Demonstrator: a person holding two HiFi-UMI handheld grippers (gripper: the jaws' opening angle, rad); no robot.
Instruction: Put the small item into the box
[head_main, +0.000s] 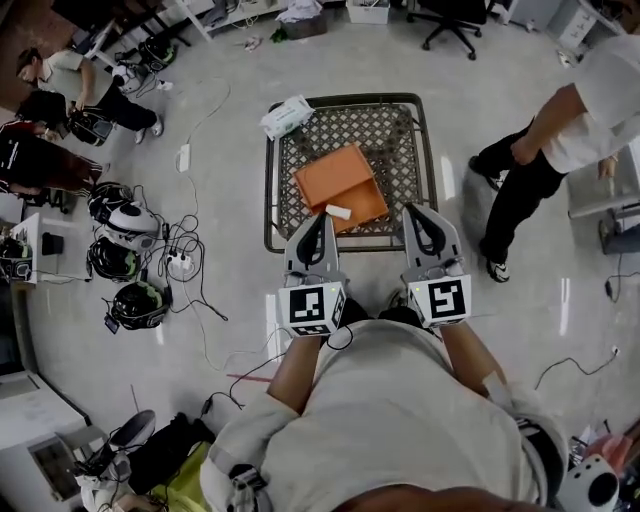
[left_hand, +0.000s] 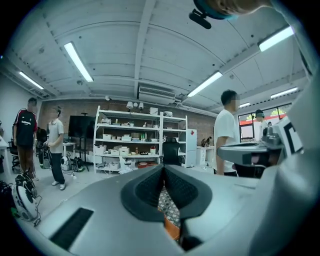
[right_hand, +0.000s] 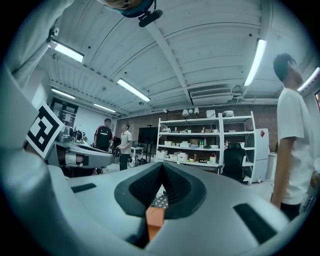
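An orange flat box (head_main: 342, 185) lies on the metal mesh table (head_main: 400, 130). A small white item (head_main: 338, 211) rests on the box's near edge. My left gripper (head_main: 323, 216) is held above the table's near side, its tip just left of the white item, jaws together and empty. My right gripper (head_main: 412, 209) hovers to the right of the box, also shut with nothing in it. In the left gripper view the left gripper (left_hand: 163, 169) shows touching pads, with mesh and the orange box (left_hand: 172, 229) below. In the right gripper view, the orange box (right_hand: 155, 220) shows beneath the shut right gripper (right_hand: 162, 166).
A white packet (head_main: 287, 115) sits on the table's far left corner. A person (head_main: 560, 140) stands right of the table. Helmets (head_main: 125, 260) and cables lie on the floor to the left, where other people sit. Shelves (left_hand: 135, 140) stand along the far wall.
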